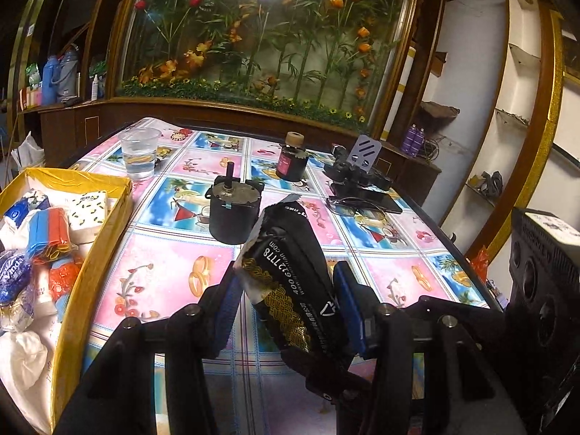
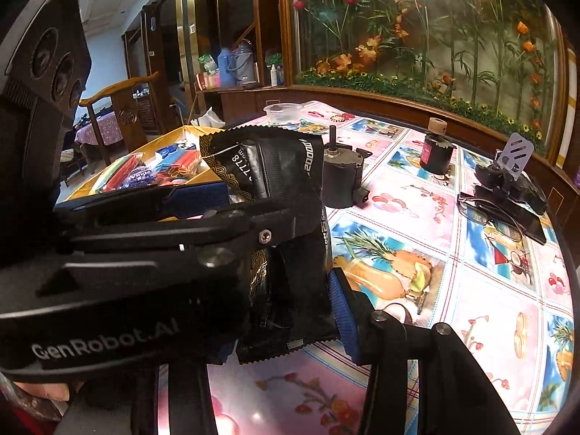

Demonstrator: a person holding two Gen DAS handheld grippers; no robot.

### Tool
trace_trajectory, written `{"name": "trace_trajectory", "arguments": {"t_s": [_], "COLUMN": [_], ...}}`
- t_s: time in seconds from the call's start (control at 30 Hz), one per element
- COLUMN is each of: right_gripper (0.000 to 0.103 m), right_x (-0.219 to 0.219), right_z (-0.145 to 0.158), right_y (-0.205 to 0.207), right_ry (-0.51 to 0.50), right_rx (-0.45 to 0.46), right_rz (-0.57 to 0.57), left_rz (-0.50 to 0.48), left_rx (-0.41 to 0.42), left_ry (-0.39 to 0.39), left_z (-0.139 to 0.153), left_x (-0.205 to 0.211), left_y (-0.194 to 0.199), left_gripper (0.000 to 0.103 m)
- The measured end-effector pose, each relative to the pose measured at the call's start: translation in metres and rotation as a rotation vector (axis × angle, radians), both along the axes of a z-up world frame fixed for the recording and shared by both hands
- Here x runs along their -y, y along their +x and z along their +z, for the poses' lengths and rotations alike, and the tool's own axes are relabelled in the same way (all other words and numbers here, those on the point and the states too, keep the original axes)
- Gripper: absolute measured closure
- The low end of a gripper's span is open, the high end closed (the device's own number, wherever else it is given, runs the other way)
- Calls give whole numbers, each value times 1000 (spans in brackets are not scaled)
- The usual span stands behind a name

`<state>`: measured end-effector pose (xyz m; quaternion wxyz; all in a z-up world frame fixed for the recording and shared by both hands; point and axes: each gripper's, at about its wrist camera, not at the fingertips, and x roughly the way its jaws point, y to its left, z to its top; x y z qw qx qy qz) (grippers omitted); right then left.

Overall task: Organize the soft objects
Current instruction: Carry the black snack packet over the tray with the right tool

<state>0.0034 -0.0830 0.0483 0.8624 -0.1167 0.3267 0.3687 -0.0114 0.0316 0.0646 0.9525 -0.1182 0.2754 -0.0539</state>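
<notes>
While the black foil pouch (image 1: 286, 282) is held above the bench (image 1: 166, 275), both hand-held grippers are on it. Left wrist view: the left hand-held gripper (image 1: 286, 311) has its blue pads (image 1: 226, 311) on either side of the pouch, closed against it. The pouch runs tilted between the fingers, its serrated top edge pointing away toward the grey motor (image 1: 233, 214); white digits and gold wave pattern face up.

Right wrist view: the right hand-held gripper (image 2: 290, 311) grips the lower part of the same pouch (image 2: 275, 166); its right blue pad (image 2: 344, 315) presses the pouch edge, while the left pad is hidden behind the left gripper's body, which crosses the frame from the left. The pouch's lower serrated edge hangs just above the bench.

Yellow box (image 1: 90, 279) sits at the left bench edge, well apart from the pouch, holding tissue packs (image 1: 87, 210) and other soft packets. Farther back on the bench: plastic cup of water (image 1: 139, 154), second small motor (image 1: 291, 161), eyeglasses (image 1: 357, 206) beside a phone stand (image 1: 359, 166).
</notes>
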Motion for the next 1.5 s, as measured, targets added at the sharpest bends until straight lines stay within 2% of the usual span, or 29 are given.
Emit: {"name": "trace_trajectory", "arguments": {"t_s": [0.17, 0.67, 0.87, 1.1, 1.23, 1.5], "right_gripper": [53, 54, 54, 54, 53, 54], "right_x": [-8, -47, -69, -118, -154, -216], "right_z": [0, -1, 4, 13, 15, 3], "right_y": [3, 3, 0, -12, -16, -18], "right_ry": [11, 53, 73, 77, 59, -53], "right_rx": [-10, -37, -44, -37, -59, -45], "right_rz": [-8, -7, 10, 68, 110, 152], "left_rz": [23, 137, 196, 274, 338, 411], "left_rx": [8, 7, 29, 32, 8, -60], "left_ry": [-24, -164, -186, -219, -240, -372], "left_z": [1, -2, 1, 12, 9, -11], "left_x": [-9, -56, -78, -124, -154, -212], "left_y": [-3, -14, -26, -42, -50, -60], "left_gripper": [53, 53, 53, 53, 53, 36]}}
